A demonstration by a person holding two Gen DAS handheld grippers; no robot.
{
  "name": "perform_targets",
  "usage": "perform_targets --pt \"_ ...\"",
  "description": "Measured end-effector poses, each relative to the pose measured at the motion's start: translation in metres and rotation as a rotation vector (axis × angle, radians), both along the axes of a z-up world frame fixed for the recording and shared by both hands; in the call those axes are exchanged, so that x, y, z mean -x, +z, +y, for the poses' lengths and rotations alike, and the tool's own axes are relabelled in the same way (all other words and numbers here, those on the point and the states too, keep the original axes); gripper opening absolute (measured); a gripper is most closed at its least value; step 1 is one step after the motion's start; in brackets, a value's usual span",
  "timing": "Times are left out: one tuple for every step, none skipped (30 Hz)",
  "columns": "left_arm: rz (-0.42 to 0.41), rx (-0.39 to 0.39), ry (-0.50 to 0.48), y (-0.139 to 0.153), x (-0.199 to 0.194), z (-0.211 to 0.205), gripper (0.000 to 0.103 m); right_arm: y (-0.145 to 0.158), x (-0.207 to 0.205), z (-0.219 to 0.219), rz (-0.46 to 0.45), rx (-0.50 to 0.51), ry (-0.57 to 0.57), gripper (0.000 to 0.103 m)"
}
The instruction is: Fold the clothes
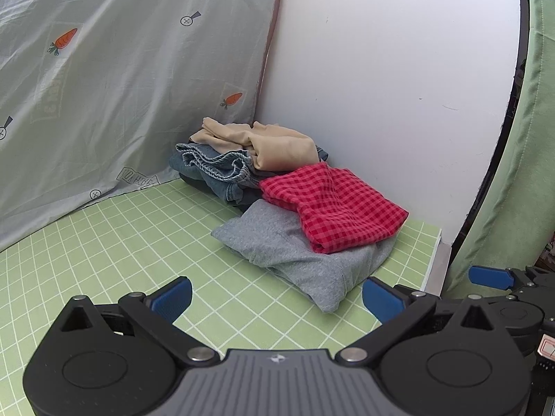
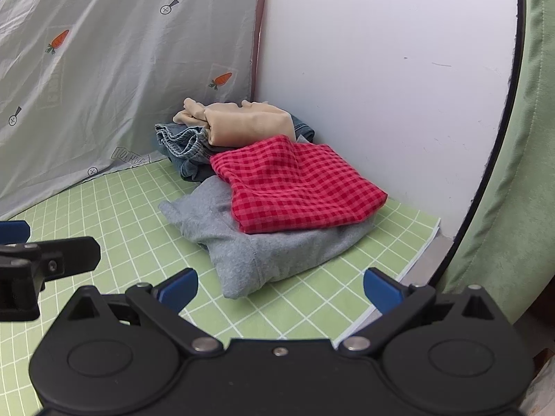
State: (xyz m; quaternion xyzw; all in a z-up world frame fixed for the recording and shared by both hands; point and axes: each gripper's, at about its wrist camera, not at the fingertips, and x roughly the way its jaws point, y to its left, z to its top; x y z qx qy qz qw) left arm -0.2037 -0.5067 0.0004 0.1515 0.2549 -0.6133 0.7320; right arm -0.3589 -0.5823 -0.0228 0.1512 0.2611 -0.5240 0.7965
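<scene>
A pile of clothes lies in the far corner of the green grid mat [image 1: 114, 242]. A red checked cloth [image 1: 333, 208] lies on a grey garment [image 1: 301, 260]. Behind them are blue denim [image 1: 215, 166] and a beige garment [image 1: 263, 142]. My left gripper [image 1: 277, 298] is open and empty, just short of the grey garment. My right gripper [image 2: 281, 291] is open and empty, with the grey garment [image 2: 263, 253] between its blue fingertips' line of sight. The red cloth [image 2: 298, 187], the denim [image 2: 184, 142] and the beige garment [image 2: 246, 124] show there too.
A grey sheet with carrot prints [image 1: 114, 79] hangs at the back left. A white wall [image 1: 388, 79] stands behind the pile. A green curtain [image 1: 520, 180] hangs at the right. The mat's right edge [image 1: 433, 253] is close to the pile. The left gripper shows in the right wrist view [image 2: 41, 260].
</scene>
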Motion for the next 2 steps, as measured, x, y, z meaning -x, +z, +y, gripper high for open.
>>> perform_targets --pt "-0.001 -0.001 -0.001 0.0002 0.0003 0.0009 0.103 0.0003 0.0000 0.0006 -0.002 0.001 0.000 0.103" --pt "-0.002 -0.002 -0.002 0.0005 0.0005 0.0016 0.103 0.0006 0.0001 0.0013 -0.003 0.002 -0.001 0.103"
